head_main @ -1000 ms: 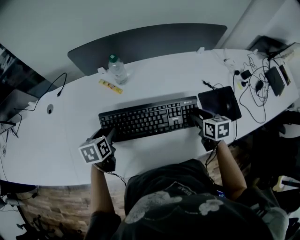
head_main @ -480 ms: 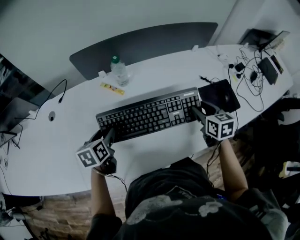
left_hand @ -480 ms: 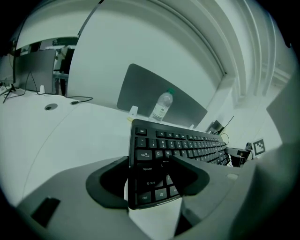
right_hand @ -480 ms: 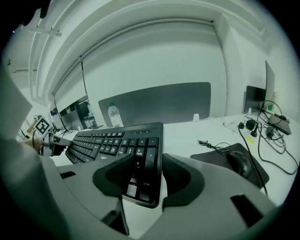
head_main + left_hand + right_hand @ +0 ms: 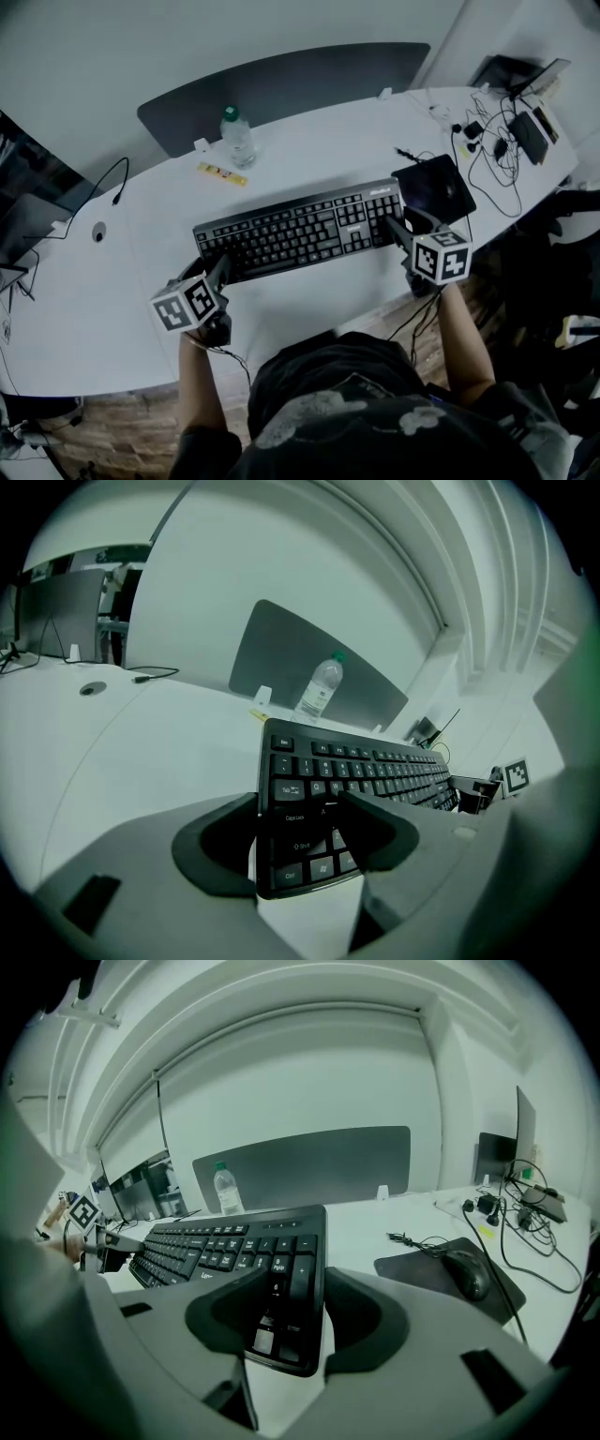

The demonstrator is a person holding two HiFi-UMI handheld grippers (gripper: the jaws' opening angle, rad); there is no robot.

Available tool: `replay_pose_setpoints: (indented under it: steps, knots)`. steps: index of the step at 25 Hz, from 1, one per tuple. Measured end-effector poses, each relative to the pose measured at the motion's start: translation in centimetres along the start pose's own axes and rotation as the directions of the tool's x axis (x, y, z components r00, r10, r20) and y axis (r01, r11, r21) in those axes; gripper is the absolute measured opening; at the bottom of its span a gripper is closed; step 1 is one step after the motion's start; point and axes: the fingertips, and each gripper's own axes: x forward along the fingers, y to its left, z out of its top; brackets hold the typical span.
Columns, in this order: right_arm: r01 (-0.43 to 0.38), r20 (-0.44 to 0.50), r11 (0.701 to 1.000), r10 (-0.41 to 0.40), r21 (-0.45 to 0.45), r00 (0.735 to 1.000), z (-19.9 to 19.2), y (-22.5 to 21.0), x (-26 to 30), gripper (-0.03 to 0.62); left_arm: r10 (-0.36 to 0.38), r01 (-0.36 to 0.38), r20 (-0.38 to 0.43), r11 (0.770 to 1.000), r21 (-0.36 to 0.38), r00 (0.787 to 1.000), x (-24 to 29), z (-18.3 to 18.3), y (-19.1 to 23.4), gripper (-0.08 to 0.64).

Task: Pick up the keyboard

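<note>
White desk [image 5: 319, 150] | keyboard [image 5: 300, 232] clamped both ends | left gripper [image 5: 220, 266], right gripper [image 5: 393, 229]

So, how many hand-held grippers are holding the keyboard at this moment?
2. The left hand-held gripper clamps the left end of the keyboard; the right hand-held gripper clamps its right end, beside the mouse pad. None seems hidden.

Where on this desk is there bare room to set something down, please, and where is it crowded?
The desk is bare behind the keyboard, between the water bottle and the mouse pad. It is also bare at the left, between the cable hole and the keyboard's left end. The right end is crowded with cables and small devices.
</note>
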Motion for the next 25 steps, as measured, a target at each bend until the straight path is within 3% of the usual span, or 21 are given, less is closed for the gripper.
replay_pose_setpoints:
  steps: [11,25]
  knots:
    - [0.004,0.037,1.0,-0.005,0.025,0.999,-1.2,-0.4,-3.0,0.186,-0.002,0.002,0.018,1.0,0.029,1.0,-1.9,-0.9,-2.1,0.267]
    - [-0.018,0.116,1.0,0.016,0.015,0.993,-4.4,0.8,-12.6,0.186,-0.002,-0.003,0.098,0.998,0.058,0.995,-10.5,-5.7,-6.8,0.265]
